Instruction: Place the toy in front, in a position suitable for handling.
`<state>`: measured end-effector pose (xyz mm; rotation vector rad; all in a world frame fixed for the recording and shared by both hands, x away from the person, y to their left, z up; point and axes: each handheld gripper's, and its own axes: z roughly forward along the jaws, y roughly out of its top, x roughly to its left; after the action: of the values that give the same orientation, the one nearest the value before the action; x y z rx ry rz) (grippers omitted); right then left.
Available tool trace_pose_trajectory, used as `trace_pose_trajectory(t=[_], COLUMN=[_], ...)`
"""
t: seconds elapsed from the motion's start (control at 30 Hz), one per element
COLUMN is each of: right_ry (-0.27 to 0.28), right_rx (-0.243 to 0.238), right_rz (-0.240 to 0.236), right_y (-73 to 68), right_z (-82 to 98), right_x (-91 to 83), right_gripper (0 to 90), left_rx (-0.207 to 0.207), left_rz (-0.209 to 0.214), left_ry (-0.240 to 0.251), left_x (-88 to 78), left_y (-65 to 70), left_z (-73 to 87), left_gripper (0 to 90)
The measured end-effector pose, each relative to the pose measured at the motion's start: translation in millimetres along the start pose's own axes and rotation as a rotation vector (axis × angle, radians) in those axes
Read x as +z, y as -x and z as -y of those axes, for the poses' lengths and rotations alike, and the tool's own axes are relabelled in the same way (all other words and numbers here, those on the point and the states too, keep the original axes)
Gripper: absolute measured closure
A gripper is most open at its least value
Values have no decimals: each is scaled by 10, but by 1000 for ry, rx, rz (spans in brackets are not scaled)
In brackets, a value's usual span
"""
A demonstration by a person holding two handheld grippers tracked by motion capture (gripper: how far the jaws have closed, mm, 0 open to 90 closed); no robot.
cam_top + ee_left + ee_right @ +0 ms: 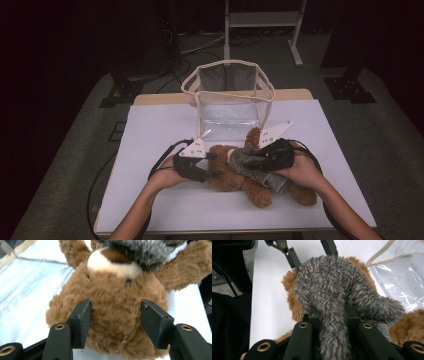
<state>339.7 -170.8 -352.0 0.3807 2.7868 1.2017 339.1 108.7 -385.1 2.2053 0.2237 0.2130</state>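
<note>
A brown teddy bear (235, 176) lies on the white table (165, 200), its head toward my left gripper (214, 165). In the left gripper view both pads flank the bear's head (115, 302) and press into the fur. A grey fuzzy garment (250, 162) covers the bear's body. My right gripper (256, 163) is shut on a fold of this garment (329, 290), which bunches up between its jaws. The left gripper's fingers (293, 257) appear beyond the grey fabric in the right gripper view.
A clear plastic bag with cream trim (227, 97) stands open just behind the bear, near the table's far edge. Cables trail from both grippers off the table sides. A metal frame's legs (297, 45) stand on the floor beyond.
</note>
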Motion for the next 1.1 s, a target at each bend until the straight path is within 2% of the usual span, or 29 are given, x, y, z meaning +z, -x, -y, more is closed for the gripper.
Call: trace_pose_trajectory(t=[0.1, 0.23, 0.3, 0.43, 0.47, 0.53, 0.57, 0.63, 0.67, 0.73, 0.77, 0.87, 0.9, 0.97, 1.0, 1.1], right_ry=[-2, 0, -2, -7, -7, -40, -46, -25, -19, -27, -33, -36, -40, -49, -50, -57], right_rx=[5, -28, -38, -47, -47, -49, -46, -19, 4, 13, 29, 30, 10, 3, -16, -15], right_rz=[-1, 10, 4, -13, -13, -27, -29, -43, -47, -35, -34, -35, -34, -35, -40, -59], right_y=[-8, 17, 56, 115, 115, 113, 110, 138, 148, 168, 168, 173, 168, 155, 164, 151], right_z=[-22, -184, -295, -437, -437, -447, -423, -353, -319, -257, -236, -227, -265, -317, -346, -446], right_x=[-43, -64, -35, 76, 76, 197, 222, 210, 187, 152, 134, 119, 137, 169, 194, 310], right_gripper=[736, 736, 736, 736, 736, 735, 735, 735, 735, 735, 735, 735, 735, 735, 735, 735], left_rx=[19, 34, 35, 78, 78, 93, 86, 70, 70, 65, 76, 83, 88, 97, 97, 116], left_rz=[13, 29, 45, 79, 79, 64, 59, 40, 40, 32, 44, 55, 60, 64, 71, 92], left_ry=[-31, -39, -39, -53, -53, -54, -42, -15, -15, -11, -24, -43, -57, -58, -56, -67], left_x=[76, 85, 85, 58, 58, 9, -13, -51, -51, -50, -14, 41, 68, 63, 55, 36], left_y=[38, 83, 134, 233, 233, 249, 244, 220, 220, 205, 203, 223, 246, 274, 289, 346], left_z=[-23, -10, 7, 22, 22, 39, 45, 51, 51, 46, 37, 31, 32, 36, 37, 42], left_gripper=[447, 457, 457, 456, 452, 441, 440, 424, 418, 419, 423, 428, 427, 428, 430, 430])
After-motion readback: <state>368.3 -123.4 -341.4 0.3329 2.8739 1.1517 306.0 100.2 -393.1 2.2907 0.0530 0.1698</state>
